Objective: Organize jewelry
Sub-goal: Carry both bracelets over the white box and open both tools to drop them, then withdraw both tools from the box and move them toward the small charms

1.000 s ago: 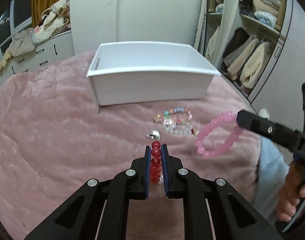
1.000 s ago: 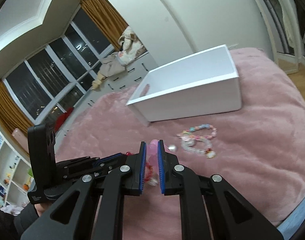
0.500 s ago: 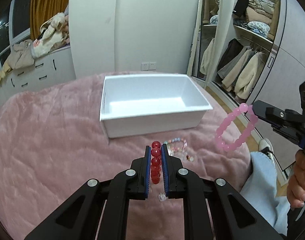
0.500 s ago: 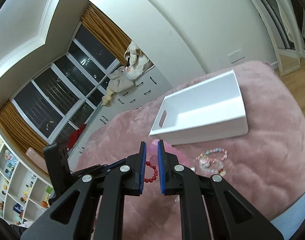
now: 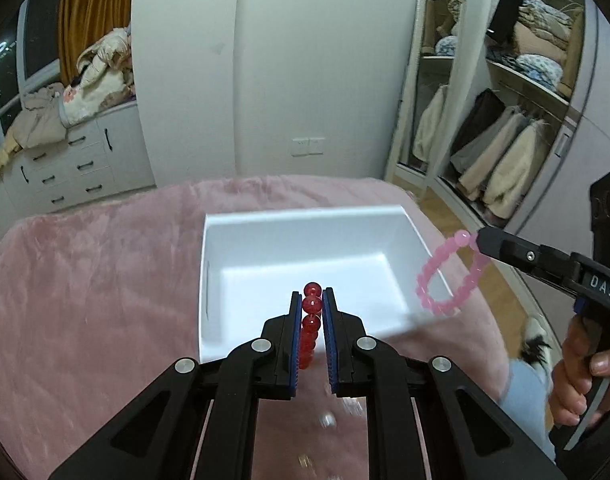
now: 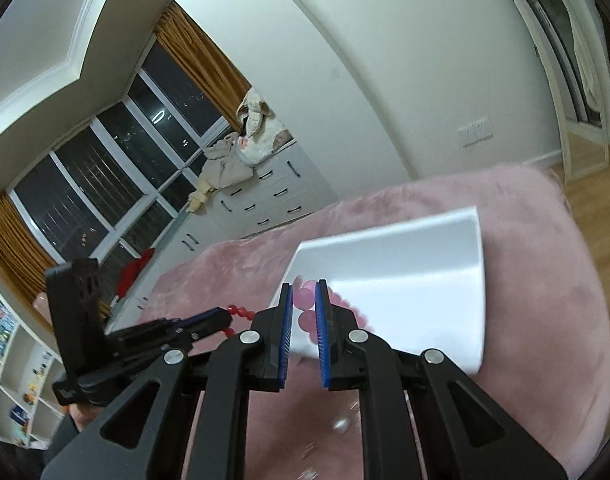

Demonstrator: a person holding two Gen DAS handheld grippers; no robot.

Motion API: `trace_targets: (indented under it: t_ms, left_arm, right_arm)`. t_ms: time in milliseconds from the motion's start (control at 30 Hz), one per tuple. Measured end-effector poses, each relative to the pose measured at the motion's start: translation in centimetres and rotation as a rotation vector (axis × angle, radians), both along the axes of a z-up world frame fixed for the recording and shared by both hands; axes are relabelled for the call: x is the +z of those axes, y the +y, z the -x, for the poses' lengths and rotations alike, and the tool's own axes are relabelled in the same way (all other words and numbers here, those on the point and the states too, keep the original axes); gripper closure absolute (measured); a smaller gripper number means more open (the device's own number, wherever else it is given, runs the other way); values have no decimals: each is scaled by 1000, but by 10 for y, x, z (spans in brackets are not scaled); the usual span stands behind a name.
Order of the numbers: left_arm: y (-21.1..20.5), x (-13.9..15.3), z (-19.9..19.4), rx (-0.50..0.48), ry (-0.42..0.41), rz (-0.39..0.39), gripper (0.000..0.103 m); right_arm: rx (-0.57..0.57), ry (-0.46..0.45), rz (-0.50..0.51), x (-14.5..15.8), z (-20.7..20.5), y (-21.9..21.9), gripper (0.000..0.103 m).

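My left gripper is shut on a red bead bracelet and holds it over the near wall of the white box on the pink blanket. My right gripper is shut on a pink bead bracelet, which hangs as a loop above the box's right corner in the left wrist view. The box looks bare inside. The left gripper with the red beads shows at the left in the right wrist view.
Small jewelry pieces lie blurred on the pink blanket below the grippers, also in the right wrist view. A white dresser stands beyond the bed, a mirror and open wardrobe at right.
Both grippers rose and moved forward from the blanket toward the box, each carrying its bracelet. The remaining jewelry dropped out of the middle of view to below the fingers.
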State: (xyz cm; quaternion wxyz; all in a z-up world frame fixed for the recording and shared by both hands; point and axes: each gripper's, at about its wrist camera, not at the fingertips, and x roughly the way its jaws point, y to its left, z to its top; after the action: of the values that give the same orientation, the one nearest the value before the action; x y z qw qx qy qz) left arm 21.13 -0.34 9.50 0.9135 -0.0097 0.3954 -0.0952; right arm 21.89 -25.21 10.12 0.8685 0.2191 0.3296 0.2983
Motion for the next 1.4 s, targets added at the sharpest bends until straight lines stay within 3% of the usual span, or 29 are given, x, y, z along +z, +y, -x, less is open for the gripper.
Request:
trace_targets:
  t_ms: [67, 333, 500, 533, 567, 600, 633, 667, 833, 1067, 1233, 1267, 1333, 1400]
  left_arm:
    - [-1, -6, -18, 19, -7, -2, 88]
    - [-2, -78, -89, 93, 148, -25, 88]
    - [1, -90, -100, 138, 164, -13, 87]
    - [3, -89, -99, 148, 164, -1, 82]
    - [3, -87, -96, 154, 163, 3, 71]
    - [4, -83, -92, 163, 153, 4, 65]
    - [4, -78, -87, 171, 137, 3, 50]
    - [5, -72, -81, 180, 115, 0, 41]
    - [5, -39, -41, 153, 14, 30, 22]
    - [-6, -35, 19, 90, -24, 3, 15]
    - [-20, -55, 65, 58, -23, -88, 15]
    - [-21, -59, 71, 54, -19, -91, 15]
    - [-22, -76, 89, 38, 6, -74, 15]
    - [-22, -92, 103, 26, 31, -52, 15]
  right_arm:
    - [-25, 13, 32, -10, -23, -1, 91]
    - [-41, 86, 112, -76, -74, 15, 91]
    - [-26, 121, 94, -97, -80, 21, 89]
    - [-31, 114, 91, -96, -77, 21, 86]
    - [-40, 108, 92, -93, -74, 20, 80]
    - [-56, 94, 94, -87, -70, 17, 51]
    - [-78, 66, 85, -79, -63, 13, 27]
    - [-92, 29, 68, -70, -55, 9, 23]
    - [-148, -60, 126, -35, -17, -4, 6]
    - [-178, -52, 204, -32, 32, -15, 5]
    - [-187, 61, 195, -59, 56, -10, 5]
    - [-183, 84, 191, -66, 61, -11, 6]
    - [-156, 116, 221, -83, 71, -3, 22]
    - [-115, 117, 276, -96, 79, 9, 31]
